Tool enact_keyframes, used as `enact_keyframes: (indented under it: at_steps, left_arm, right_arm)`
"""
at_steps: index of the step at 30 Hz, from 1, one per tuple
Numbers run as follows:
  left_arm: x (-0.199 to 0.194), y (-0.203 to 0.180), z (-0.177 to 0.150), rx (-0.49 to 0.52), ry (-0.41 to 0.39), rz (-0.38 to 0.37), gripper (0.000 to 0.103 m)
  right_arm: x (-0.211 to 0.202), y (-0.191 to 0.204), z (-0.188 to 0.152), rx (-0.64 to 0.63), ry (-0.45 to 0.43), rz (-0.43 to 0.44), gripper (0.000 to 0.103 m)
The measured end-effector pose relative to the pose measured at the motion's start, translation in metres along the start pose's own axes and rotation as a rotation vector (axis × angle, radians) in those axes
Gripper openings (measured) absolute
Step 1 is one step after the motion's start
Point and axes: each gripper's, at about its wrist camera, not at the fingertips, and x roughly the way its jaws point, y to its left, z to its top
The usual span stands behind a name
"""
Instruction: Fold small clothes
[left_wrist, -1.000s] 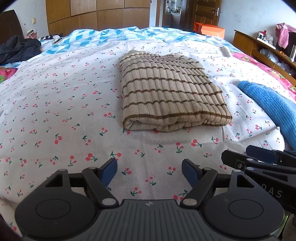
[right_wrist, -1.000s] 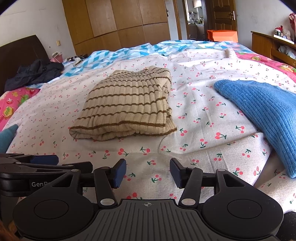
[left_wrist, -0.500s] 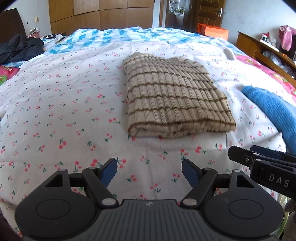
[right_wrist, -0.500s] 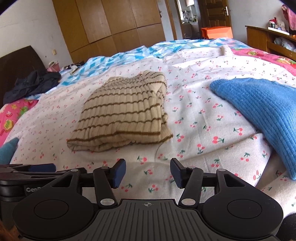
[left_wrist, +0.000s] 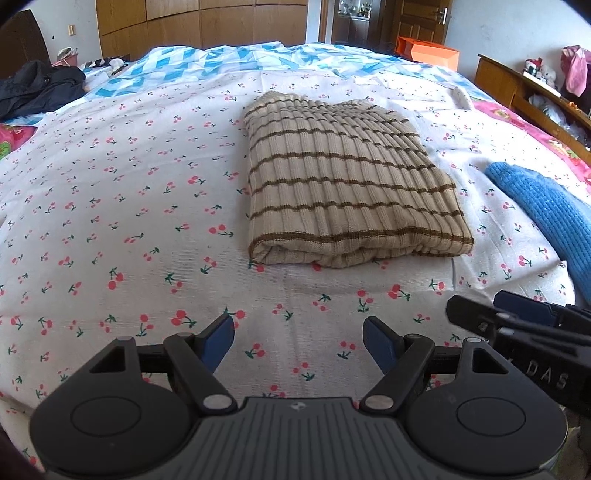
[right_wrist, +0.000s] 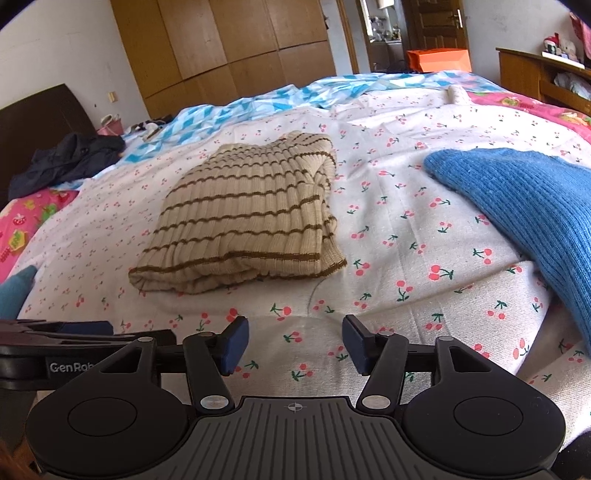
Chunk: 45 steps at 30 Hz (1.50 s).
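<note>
Striped sweater (left_wrist: 347, 192), beige with brown bands, lies folded into a compact rectangle near the middle of the bed, on the cherry-print sheet (left_wrist: 129, 192). Its layers are stacked, with a rounded fold along the near edge and a slightly loose corner at the near right in the right wrist view. By appearance this garment is finished or very nearly so.

Reading from left to right: a dark garment (right_wrist: 70, 162) is heaped at the far left by the headboard, well apart from the work area. The striped sweater occupies the centre. A blue knit garment (right_wrist: 524, 206) lies to the right, spread loosely and not folded, with its near part running out of the frame. It is judged to be the remaining work; whether further items wait outside the views cannot be told.

Left gripper (left_wrist: 298, 341) hovers over bare sheet in front of the sweater's near edge, tilted downward, jaws spread wide with nothing between them and nothing touched.

Right gripper (right_wrist: 295, 345) sits just beside it on the right, likewise angled down at the sheet and clear of both garments. Its jaws have just been opening and stand apart, empty.

Neither tool holds cloth. Both sit back from the sweater, as after a release.
</note>
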Motion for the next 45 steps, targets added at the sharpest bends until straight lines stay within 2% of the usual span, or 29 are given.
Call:
enact_keyframes:
  at_steps: [10, 14, 20, 25, 31, 33, 35, 36, 37, 40, 45]
  left_arm:
    - [-0.007, 0.000, -0.002, 0.006, 0.014, -0.004, 0.081]
    - [-0.012, 0.006, 0.006, -0.001, -0.001, 0.008, 0.081]
    - [-0.012, 0.016, 0.044, 0.019, -0.058, 0.041, 0.081]
    - [0.004, 0.018, 0.080, 0.034, -0.089, 0.055, 0.081]
    - [0.039, 0.015, 0.117, 0.065, -0.092, 0.078, 0.081]
    - [0.051, 0.016, 0.124, 0.061, -0.082, 0.078, 0.081]
    - [0.063, 0.016, 0.125, 0.054, -0.057, 0.068, 0.081]
    - [0.068, 0.017, 0.124, 0.050, -0.046, 0.061, 0.082]
    - [0.071, 0.017, 0.123, 0.046, -0.039, 0.051, 0.082]
    - [0.074, 0.018, 0.118, 0.046, -0.038, 0.067, 0.097]
    - [0.067, 0.026, 0.117, 0.024, -0.028, 0.053, 0.098]
  right_arm:
    - [-0.004, -0.001, 0.000, 0.007, 0.003, 0.000, 0.063]
    - [-0.006, -0.005, 0.006, 0.038, -0.007, 0.013, 0.063]
    - [0.002, -0.021, 0.050, 0.105, -0.094, -0.006, 0.063]
    - [0.038, -0.029, 0.099, 0.136, -0.116, 0.000, 0.063]
    - [0.094, -0.027, 0.142, 0.143, -0.107, 0.034, 0.063]
    - [0.115, -0.026, 0.148, 0.137, -0.064, 0.002, 0.060]
    - [0.140, -0.032, 0.146, 0.149, 0.009, -0.045, 0.050]
    - [0.148, -0.038, 0.140, 0.168, 0.029, -0.034, 0.050]
    - [0.151, -0.043, 0.137, 0.191, 0.032, -0.021, 0.050]
    - [0.140, -0.045, 0.136, 0.203, 0.022, -0.009, 0.050]
    - [0.119, -0.046, 0.138, 0.218, 0.015, 0.033, 0.054]
